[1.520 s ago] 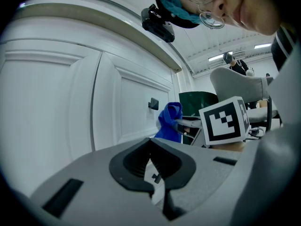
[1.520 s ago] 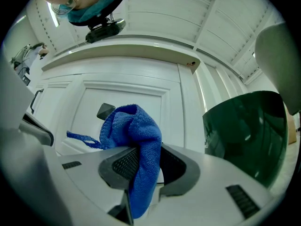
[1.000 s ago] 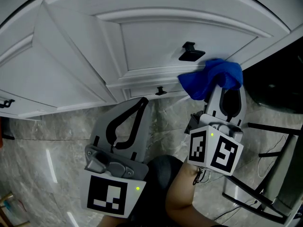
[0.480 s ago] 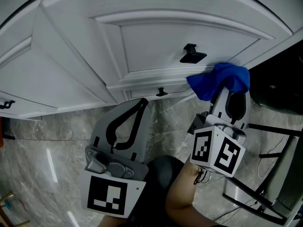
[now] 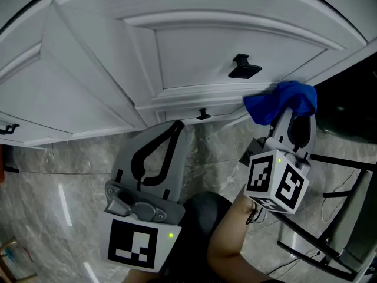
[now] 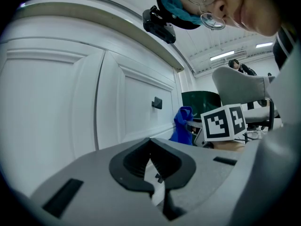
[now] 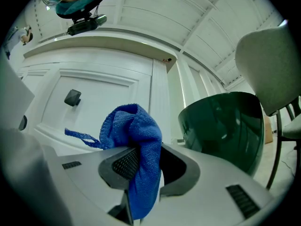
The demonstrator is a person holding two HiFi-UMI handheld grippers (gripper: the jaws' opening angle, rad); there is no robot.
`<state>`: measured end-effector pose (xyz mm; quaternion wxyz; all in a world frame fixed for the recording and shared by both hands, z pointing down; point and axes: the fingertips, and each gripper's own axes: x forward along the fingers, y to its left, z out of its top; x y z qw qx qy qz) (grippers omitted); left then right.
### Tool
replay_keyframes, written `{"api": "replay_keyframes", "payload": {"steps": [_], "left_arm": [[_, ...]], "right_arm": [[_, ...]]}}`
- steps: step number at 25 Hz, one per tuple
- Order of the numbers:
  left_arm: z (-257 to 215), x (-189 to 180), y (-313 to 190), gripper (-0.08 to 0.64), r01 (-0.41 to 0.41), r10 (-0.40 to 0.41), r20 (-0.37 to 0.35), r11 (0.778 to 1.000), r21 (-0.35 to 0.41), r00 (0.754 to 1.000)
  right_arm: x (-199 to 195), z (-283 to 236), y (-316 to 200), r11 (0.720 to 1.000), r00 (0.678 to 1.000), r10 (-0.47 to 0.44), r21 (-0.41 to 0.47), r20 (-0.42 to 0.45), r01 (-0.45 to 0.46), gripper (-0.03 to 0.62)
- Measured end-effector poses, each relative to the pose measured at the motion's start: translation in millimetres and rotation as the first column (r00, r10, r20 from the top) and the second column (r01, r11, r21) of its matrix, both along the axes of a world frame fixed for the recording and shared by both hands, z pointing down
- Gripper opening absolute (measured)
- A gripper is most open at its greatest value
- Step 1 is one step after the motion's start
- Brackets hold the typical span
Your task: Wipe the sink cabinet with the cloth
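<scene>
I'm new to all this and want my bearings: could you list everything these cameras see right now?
sink cabinet: one, white, top of head view.
door handles: three, black, on cabinet fronts.
cloth: one, blue, at cabinet's lower right edge.
bin: one, dark green, right of cabinet.
floor: grey marbled, below cabinet.
left gripper: grey, shut, empty, left of the other.
right gripper: grey, shut on cloth.
forearm: one, behind right gripper.

A grey marbled floor is seen below the cabinet; a black frame stands at lower right.
</scene>
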<state>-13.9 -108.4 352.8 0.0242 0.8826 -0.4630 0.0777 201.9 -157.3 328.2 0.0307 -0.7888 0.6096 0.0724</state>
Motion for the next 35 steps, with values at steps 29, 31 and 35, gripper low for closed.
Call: {"api": "replay_keyframes", "payload": {"steps": [29, 31, 35], "left_arm": [[-26, -85, 11, 0.003, 0.231, -0.228, -0.083, 0.972, 0.036, 0.970], [-27, -92, 12, 0.003, 0.248, -0.244, -0.083, 0.968, 0.035, 0.966], [-24, -105, 11, 0.003, 0.271, -0.268, -0.091, 0.962, 0.027, 0.959]], "right_arm": [[-228, 2, 23, 0.815, 0.820, -0.572, -0.100, 0.015, 0.570, 0.116], [-248, 9, 28, 0.785, 0.792, -0.609, -0.118, 0.037, 0.608, 0.116], [-268, 27, 32, 0.748, 0.765, -0.642, -0.176, 0.051, 0.640, 0.116]]}}
